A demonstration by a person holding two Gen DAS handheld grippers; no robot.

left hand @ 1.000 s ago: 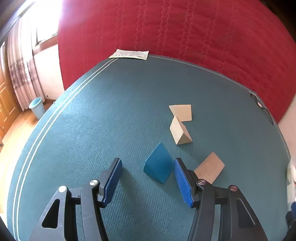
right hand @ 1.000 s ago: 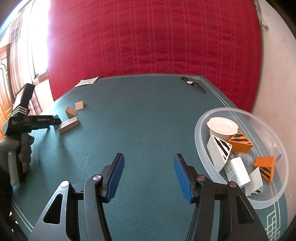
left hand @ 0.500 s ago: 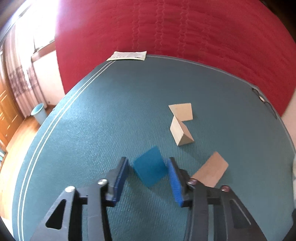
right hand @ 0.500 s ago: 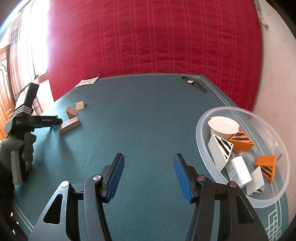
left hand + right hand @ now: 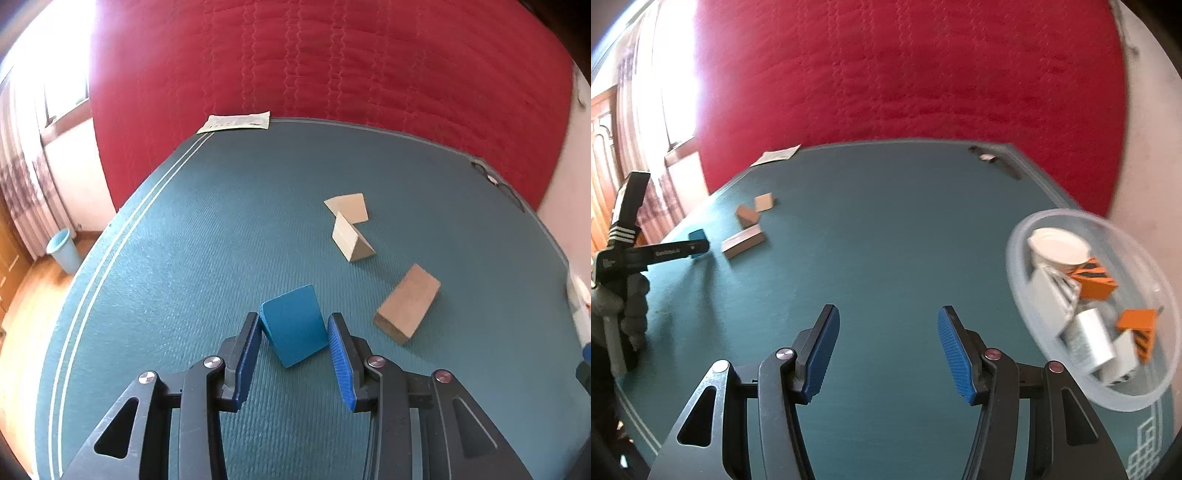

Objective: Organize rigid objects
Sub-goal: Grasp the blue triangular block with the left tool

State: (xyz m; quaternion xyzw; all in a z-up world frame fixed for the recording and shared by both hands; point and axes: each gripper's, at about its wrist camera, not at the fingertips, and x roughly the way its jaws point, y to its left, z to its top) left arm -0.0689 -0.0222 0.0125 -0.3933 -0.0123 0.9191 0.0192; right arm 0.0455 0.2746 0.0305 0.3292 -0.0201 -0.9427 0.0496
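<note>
My left gripper (image 5: 293, 318) is shut on a blue wedge block (image 5: 293, 332), its pads pressing the block's two sides just over the teal table mat (image 5: 221, 221). Three wooden blocks lie beyond it to the right: a flat square (image 5: 349, 206), a triangular prism (image 5: 351, 240) and a rectangular bar (image 5: 408, 301). In the right wrist view the left gripper (image 5: 698, 247) is at the far left, held by a gloved hand (image 5: 631, 299). My right gripper (image 5: 886, 314) hangs open over bare mat with nothing between its fingers.
A clear plastic bowl (image 5: 1019, 236) at the right holds a white cup, orange striped blocks and white blocks. A paper slip (image 5: 236, 122) and a wristwatch (image 5: 993, 160) lie near the far table edge. A red quilt hangs behind. A blue bin (image 5: 62, 251) stands on the floor at left.
The left jaws have closed from wide apart onto the blue wedge, which has turned between the pads. The left gripper has shifted a little. The right gripper has stayed open and nearly still.
</note>
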